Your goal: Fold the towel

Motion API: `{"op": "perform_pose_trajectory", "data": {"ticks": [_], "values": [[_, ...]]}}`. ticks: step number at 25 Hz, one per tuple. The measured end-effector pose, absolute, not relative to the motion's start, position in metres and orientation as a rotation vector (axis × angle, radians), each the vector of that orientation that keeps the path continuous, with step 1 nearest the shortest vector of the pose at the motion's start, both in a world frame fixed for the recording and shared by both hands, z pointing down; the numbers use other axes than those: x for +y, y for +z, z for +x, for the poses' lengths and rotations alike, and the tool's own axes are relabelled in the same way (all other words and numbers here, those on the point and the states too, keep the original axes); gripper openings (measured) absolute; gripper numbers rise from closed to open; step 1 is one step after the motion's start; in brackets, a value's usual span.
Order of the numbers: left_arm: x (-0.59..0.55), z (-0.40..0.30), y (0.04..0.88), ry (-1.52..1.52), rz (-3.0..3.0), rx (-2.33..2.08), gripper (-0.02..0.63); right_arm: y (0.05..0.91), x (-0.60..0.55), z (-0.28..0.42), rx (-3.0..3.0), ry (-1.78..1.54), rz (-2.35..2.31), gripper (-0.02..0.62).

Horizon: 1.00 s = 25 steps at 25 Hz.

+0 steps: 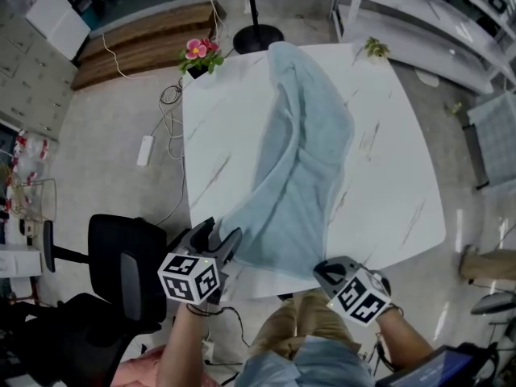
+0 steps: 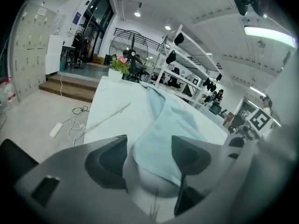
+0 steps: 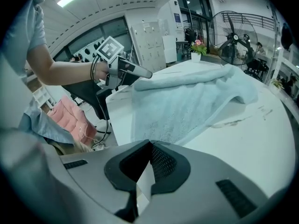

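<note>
A pale blue towel [image 1: 298, 160] lies rumpled lengthwise down the white marble table [image 1: 395, 176], from the far edge to the near edge. My left gripper [image 1: 218, 236] is at the towel's near left corner. In the left gripper view its jaws [image 2: 149, 148] stand wide apart, with that corner of the towel [image 2: 163, 125] lying between them and the pads off the cloth. My right gripper [image 1: 326, 271] is at the near table edge by the towel's near right corner. Its jaws [image 3: 150, 146] are shut with nothing in them, and the towel [image 3: 196, 97] lies just ahead.
A pot of pink flowers [image 1: 199, 55] stands at the table's far left corner. A fan stand [image 1: 256, 35] is behind the table. A black office chair [image 1: 121, 268] is close on the near left. Cables and a power strip [image 1: 149, 147] lie on the floor.
</note>
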<state>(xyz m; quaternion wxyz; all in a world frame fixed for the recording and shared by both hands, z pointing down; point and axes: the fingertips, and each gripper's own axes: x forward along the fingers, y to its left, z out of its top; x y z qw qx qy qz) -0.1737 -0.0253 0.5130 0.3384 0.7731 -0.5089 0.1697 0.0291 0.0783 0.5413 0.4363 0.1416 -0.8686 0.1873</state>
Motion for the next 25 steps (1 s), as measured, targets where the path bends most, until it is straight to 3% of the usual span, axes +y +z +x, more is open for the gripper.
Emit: {"op": "perform_pose_trajectory", "data": {"ticks": [9, 13, 18, 20, 25], "values": [[-0.03, -0.166, 0.531, 0.674, 2.005, -1.29, 0.263, 0.543, 0.078, 0.044, -2.137, 0.484, 0.339, 0.012], [-0.025, -0.156, 0.534, 0.801, 2.068, -1.263, 0.149, 0.543, 0.078, 0.045, -2.131, 0.49, 0.331, 0.012], [-0.026, -0.152, 0.538, 0.882, 2.107, -1.25, 0.135, 0.544, 0.077, 0.044, -2.124, 0.49, 0.332, 0.012], [-0.025, -0.151, 0.539, 0.872, 2.107, -1.226, 0.065, 0.545, 0.077, 0.045, -2.124, 0.491, 0.337, 0.012], [-0.018, -0.163, 0.538, 0.77, 2.041, -1.212, 0.032, 0.547, 0.077, 0.044, -2.122, 0.484, 0.351, 0.012]]}}
